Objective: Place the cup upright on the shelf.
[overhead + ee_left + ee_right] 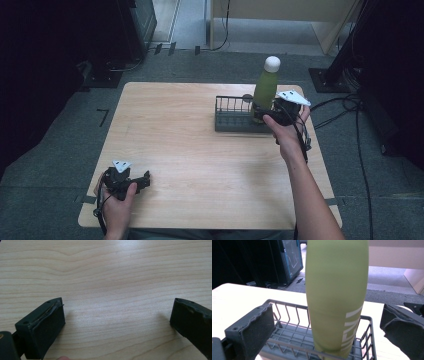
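Well, around the wooden table (190, 150) there's grey carpet, w/ dark equipment at the far left, black cables (350, 107) trailing on the right, and a pale wood cabinet (280, 20) at the back. On the table's far right sits a dark grey wire basket (231, 119), open-topped w/ thin vertical bars.

A green bottle (265, 87) stands upright in the basket's right end, w/ a white rounded cap (272, 63). In the right gripper view the bottle (337, 297) is matte yellow-green, widest mid-body, w/ white lettering running up its lower side; basket bars (287, 312) cross in front of its base.

Right gripper (274, 116) is at the bottle's lower part; its jaws stand wide apart either side of the body, not touching it. Left gripper (142, 181) rests low near the table's front left corner, jaws spread wide, nothing between them but bare wood grain (112, 277).
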The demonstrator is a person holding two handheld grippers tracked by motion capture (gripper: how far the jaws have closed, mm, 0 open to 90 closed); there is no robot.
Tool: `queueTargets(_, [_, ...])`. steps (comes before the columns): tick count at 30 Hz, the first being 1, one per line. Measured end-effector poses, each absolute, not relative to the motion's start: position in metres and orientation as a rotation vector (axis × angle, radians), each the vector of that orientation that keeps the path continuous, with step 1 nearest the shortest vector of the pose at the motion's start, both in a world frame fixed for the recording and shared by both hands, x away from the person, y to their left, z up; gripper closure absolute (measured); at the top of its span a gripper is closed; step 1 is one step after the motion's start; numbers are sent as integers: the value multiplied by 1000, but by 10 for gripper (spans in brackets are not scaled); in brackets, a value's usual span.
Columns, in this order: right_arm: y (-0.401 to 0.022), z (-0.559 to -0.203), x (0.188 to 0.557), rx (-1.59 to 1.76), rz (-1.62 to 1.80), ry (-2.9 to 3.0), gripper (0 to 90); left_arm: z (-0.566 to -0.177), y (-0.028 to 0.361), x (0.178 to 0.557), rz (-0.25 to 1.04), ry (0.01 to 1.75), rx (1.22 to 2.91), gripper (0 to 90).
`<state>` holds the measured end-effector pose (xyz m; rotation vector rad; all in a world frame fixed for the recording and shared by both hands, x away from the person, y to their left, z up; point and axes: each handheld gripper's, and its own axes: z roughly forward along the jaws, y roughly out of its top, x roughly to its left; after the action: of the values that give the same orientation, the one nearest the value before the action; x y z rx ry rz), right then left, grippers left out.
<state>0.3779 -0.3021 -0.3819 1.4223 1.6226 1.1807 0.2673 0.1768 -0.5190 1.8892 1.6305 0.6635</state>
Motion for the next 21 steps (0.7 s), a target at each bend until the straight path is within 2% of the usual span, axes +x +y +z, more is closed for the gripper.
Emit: queueTargets(21, [-314, -399, 334, 1421, 1172, 1656, 0, -519, 177, 267, 664, 1632, 1885, 0])
